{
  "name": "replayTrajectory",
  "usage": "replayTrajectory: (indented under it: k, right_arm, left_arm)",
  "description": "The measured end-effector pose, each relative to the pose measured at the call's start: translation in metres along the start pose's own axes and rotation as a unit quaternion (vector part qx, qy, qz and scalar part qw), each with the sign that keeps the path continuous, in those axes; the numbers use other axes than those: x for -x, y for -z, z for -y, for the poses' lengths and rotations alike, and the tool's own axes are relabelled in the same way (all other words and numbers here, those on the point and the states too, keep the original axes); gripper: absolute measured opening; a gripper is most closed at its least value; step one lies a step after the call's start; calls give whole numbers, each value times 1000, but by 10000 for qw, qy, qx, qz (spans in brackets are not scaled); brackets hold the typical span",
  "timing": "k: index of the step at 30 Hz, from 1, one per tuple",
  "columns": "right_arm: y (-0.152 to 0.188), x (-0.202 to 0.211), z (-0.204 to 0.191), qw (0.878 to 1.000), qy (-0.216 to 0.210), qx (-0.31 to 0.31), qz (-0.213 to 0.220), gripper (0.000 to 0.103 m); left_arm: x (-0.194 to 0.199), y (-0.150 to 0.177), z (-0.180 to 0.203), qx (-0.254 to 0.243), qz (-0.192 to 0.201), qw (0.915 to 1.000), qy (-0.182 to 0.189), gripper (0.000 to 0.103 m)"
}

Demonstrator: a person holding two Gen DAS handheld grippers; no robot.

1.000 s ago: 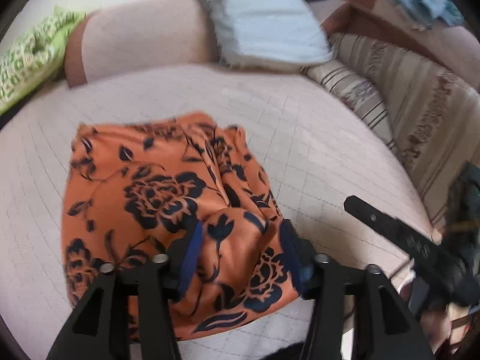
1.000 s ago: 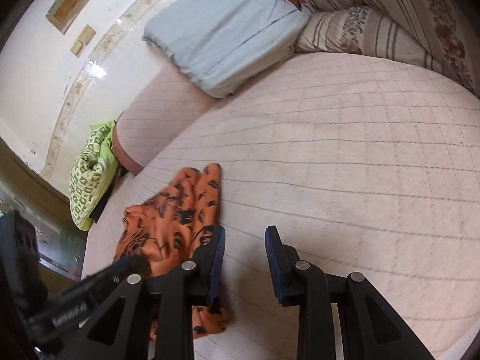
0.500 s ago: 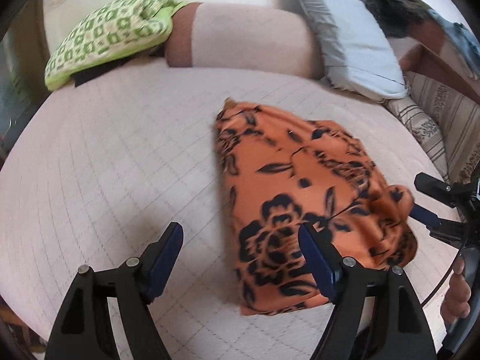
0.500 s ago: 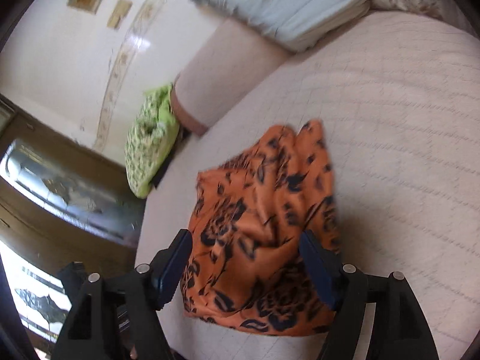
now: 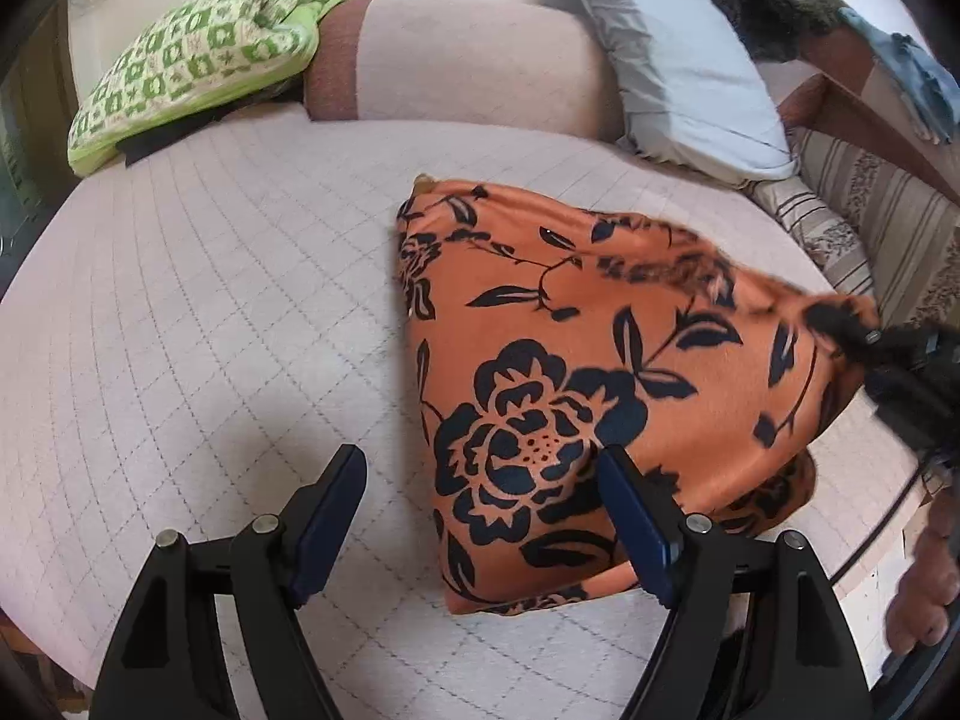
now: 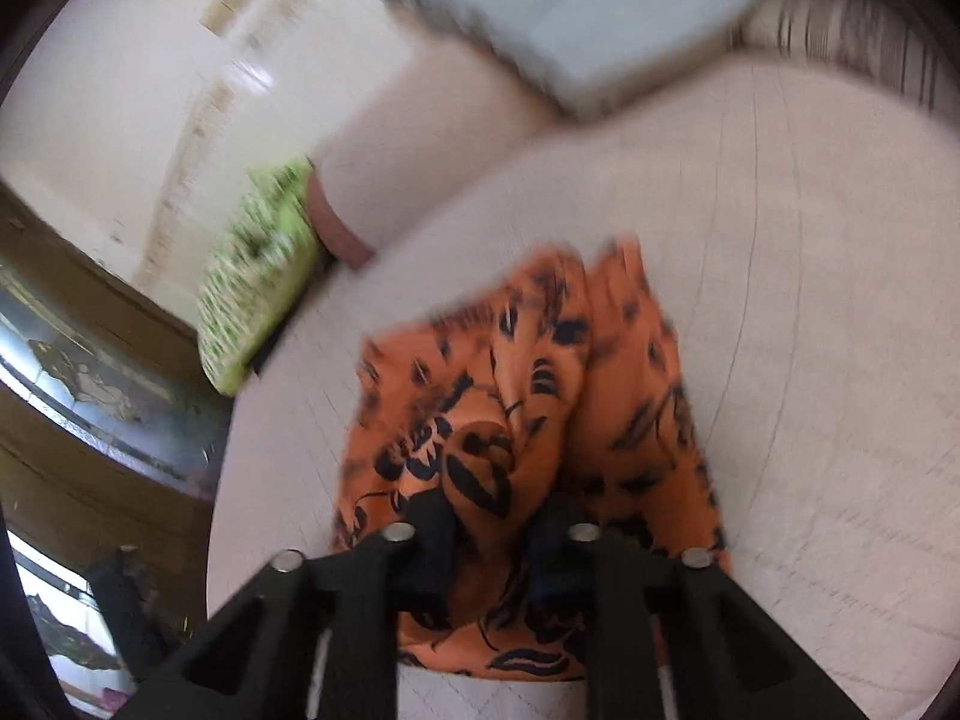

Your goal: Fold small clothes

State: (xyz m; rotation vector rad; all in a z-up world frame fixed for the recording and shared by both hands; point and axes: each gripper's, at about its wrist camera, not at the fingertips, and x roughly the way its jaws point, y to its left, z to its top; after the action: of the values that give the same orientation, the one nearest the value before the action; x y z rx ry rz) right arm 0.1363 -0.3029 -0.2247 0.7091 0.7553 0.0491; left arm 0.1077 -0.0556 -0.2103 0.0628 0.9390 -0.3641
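Observation:
An orange garment with a black flower print [image 5: 576,372] lies on the pink quilted bed [image 5: 198,312], right of centre in the left wrist view. My left gripper [image 5: 480,516] is open and empty, just above the bed at the garment's near left edge. My right gripper [image 6: 495,531] is shut on a bunched fold of the garment [image 6: 528,396] and lifts its right corner. The right gripper [image 5: 882,348] also shows at the right edge of the left wrist view. The right wrist view is blurred.
A green patterned cushion [image 5: 186,60], a pink bolster [image 5: 468,60] and a pale blue pillow [image 5: 678,66] line the far side of the bed. Striped cushions [image 5: 864,222] lie at the right. A dark wooden frame [image 6: 78,420] stands beyond the bed's left edge.
My left gripper let go of the garment and drew back to its left edge. My right gripper moved over the garment, closed on a fold, and is pulling the right corner up.

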Motion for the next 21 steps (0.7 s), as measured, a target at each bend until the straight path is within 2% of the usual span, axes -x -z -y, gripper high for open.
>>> replayTrajectory:
  k: [4,7,8,9,11,13,15,18,21]
  right_arm:
    - [1,35,-7,9975,199,449,513,15]
    - [12,45,6,9958,473,558,545,15]
    - [14,41,14,9969,503,499,345,15]
    - [18,29,30,9987,440,245,-111,17]
    - [22,15,57,9969,343,-347,-609,19]
    - [20,19,78,9943,154,-788,-700,27]
    - [9,35,86,9948,215,-909,-413,28]
    - [-13,66,84,9958,324,-797,297,30]
    - [-34,69,64,9974,128,-552,443,30]
  left_arm:
    - [4,2,18,-291,109,9995,9,80]
    - [-8,10,27,-462,-36,9989,-54,80]
    - [-18,15,30,-516,-214,9983,-174,80]
    - [-24,17,30,-510,-338,9979,-200,80]
    - [-26,21,25,-335,-414,9986,-32,80]
    - [-18,18,21,-294,-380,9988,-11,80]
    - [-9,14,19,-344,-226,9991,-111,80]
    - [1,2,21,-296,32,9994,-158,80]
    - [0,-5,25,-336,136,9990,-258,80]
